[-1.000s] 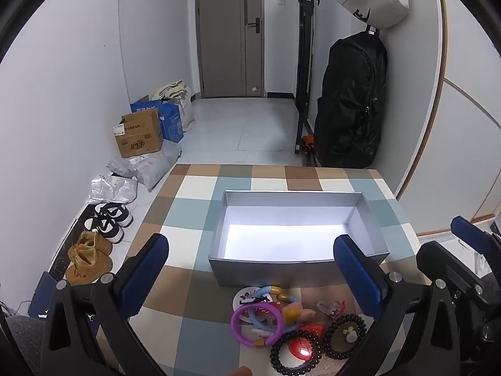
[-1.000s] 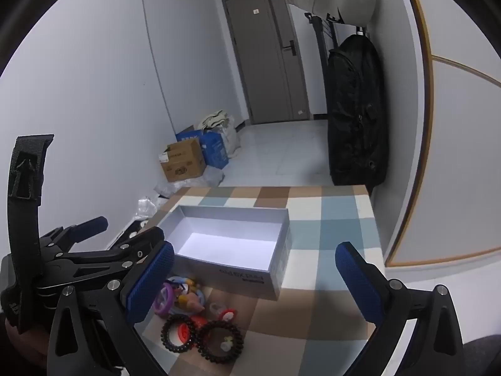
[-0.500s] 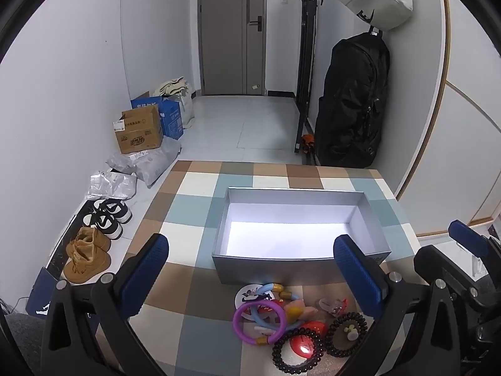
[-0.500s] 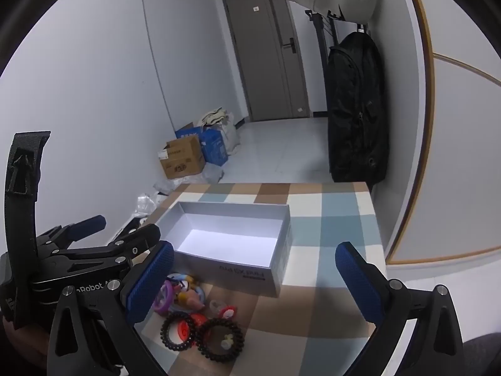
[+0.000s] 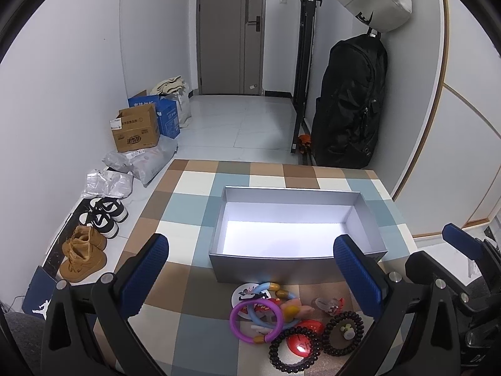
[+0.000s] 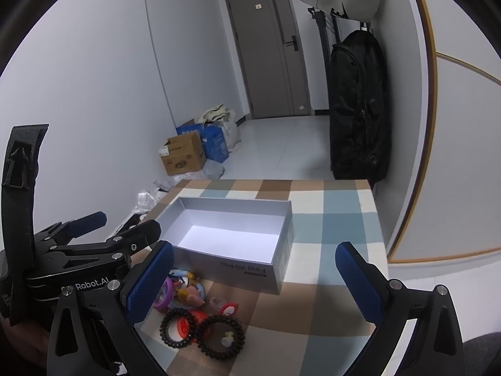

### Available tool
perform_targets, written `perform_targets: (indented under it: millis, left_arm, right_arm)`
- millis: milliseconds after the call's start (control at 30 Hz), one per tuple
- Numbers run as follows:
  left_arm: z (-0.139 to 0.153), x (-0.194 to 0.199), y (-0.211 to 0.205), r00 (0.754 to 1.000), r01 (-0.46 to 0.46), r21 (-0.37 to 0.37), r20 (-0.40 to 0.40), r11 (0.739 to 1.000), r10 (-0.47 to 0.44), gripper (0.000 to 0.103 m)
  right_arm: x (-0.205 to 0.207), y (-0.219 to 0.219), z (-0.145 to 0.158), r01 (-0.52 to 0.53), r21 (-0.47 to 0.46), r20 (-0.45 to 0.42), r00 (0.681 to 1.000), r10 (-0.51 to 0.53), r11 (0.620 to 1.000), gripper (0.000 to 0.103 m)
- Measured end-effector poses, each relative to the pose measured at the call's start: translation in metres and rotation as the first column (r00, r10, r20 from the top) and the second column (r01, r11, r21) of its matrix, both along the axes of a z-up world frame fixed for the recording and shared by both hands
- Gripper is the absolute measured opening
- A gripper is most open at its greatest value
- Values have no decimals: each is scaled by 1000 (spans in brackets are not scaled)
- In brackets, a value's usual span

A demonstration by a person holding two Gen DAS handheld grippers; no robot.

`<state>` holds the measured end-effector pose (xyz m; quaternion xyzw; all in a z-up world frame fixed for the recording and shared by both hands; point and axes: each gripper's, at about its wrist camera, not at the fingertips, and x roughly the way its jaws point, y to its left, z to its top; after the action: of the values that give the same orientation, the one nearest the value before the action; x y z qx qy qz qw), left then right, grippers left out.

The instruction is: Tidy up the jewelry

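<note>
Both grippers hover spread wide and empty above a checked tablecloth [image 5: 188,188].

The left gripper [image 5: 250,269] and right gripper [image 6: 253,277] grip nothing. The open grey cardboard box [image 5: 296,219] sits mid-table, empty. Just near of it lies the jewelry pile: a purple plastic bangle [image 5: 255,319], two dark beaded bracelets [image 5: 294,349], touching one another.

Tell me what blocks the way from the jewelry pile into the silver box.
Only the near wall of the silver box stands between the jewelry pile and its open, empty interior; pieces must be lifted over it. Nothing else visible intervenes.
</note>
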<state>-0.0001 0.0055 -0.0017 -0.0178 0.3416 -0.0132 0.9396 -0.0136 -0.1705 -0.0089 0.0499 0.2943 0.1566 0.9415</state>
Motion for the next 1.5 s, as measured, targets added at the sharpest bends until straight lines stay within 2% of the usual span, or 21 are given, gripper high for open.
perform_targets:
  millis: [1500]
  left_arm:
    - [-3, -2, 6, 1000, 3, -31, -22, 1000, -3, 102]
  right_arm:
    - [2, 3, 1, -1, 0, -3, 1000, 1, 1000, 103]
